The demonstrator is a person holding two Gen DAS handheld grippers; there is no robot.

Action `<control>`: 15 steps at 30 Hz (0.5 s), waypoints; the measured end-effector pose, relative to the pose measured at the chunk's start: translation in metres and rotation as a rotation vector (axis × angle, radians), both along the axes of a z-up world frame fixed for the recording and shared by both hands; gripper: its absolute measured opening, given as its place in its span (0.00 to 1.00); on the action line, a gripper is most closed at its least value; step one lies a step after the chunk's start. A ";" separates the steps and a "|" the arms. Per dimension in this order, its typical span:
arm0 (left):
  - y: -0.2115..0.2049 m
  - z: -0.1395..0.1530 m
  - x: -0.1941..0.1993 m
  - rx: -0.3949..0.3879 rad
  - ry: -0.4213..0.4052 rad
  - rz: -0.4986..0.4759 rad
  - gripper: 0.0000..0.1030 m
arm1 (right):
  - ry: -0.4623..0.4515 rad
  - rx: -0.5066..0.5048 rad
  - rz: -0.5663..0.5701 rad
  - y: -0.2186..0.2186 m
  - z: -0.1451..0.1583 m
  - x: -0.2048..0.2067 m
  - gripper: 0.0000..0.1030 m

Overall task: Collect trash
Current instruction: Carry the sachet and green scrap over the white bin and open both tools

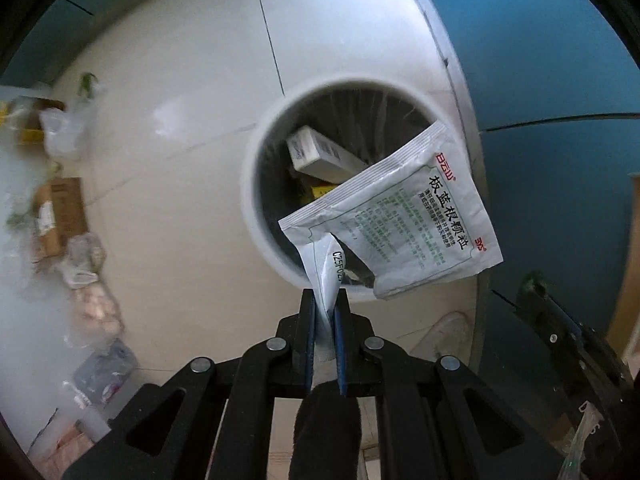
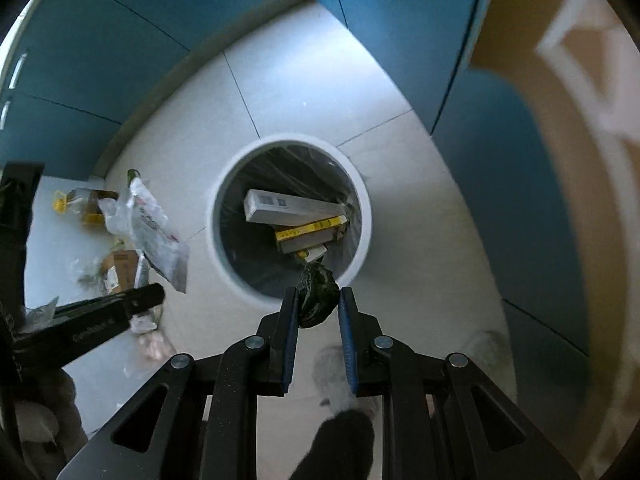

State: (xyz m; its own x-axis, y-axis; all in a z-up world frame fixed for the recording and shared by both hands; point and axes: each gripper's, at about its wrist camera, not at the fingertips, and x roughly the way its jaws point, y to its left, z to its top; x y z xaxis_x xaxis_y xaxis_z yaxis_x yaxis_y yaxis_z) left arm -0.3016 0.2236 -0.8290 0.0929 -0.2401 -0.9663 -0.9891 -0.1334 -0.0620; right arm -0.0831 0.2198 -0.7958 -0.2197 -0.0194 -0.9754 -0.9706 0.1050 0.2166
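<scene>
White floor tiles (image 2: pixel 304 92) hold the bin (image 2: pixel 362 216), with boxes (image 2: pixel 292 206) already inside. My left gripper (image 1: pixel 325 300) pinches a packet (image 1: pixel 404 216) above it. My right gripper (image 2: pixel 318 304) has a dark wad (image 2: pixel 316 294) between half-open fingers. More trash (image 2: pixel 120 240) waits.

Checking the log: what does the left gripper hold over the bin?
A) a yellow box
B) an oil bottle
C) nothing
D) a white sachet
D: the left gripper is shut on a corner of the white sachet, which hangs over the bin.
</scene>
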 end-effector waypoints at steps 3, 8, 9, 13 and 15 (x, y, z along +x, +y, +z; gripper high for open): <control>0.006 -0.030 0.000 -0.035 -0.016 -0.008 0.11 | 0.029 -0.027 -0.017 0.008 -0.043 0.001 0.20; 0.007 -0.043 -0.006 -0.039 -0.043 0.027 0.16 | 0.064 -0.058 -0.024 0.022 -0.094 -0.002 0.20; 0.007 -0.041 -0.006 -0.038 -0.042 0.040 0.28 | 0.073 -0.062 -0.024 0.024 -0.102 -0.004 0.20; 0.002 -0.034 -0.019 -0.006 -0.028 0.071 0.78 | 0.099 -0.081 0.002 0.031 -0.123 -0.014 0.21; -0.003 -0.027 -0.027 0.001 -0.031 0.091 0.85 | 0.079 -0.087 0.039 0.032 -0.124 -0.022 0.25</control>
